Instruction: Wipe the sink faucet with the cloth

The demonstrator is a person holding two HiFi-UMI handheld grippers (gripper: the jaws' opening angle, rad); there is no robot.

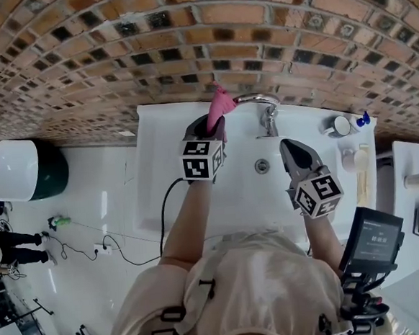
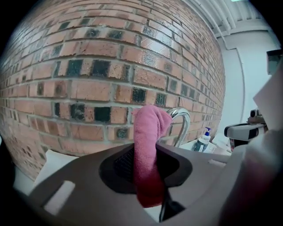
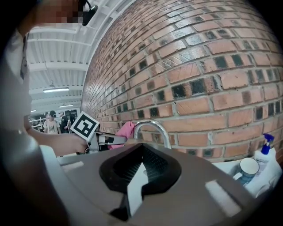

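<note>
A pink cloth sticks up from my left gripper, which is shut on it. The cloth's top is just left of the chrome faucet's curved spout, at the back of the white sink. In the left gripper view the cloth stands between the jaws, partly covering the faucet behind it. My right gripper hovers over the basin to the right of the drain. Its jaws are together with nothing between them. The right gripper view shows the faucet ahead, with the cloth to its left.
A brick wall rises straight behind the sink. A mug and a blue-topped soap bottle stand on the counter right of the faucet. A white round container is on the floor at left. A black device is at lower right.
</note>
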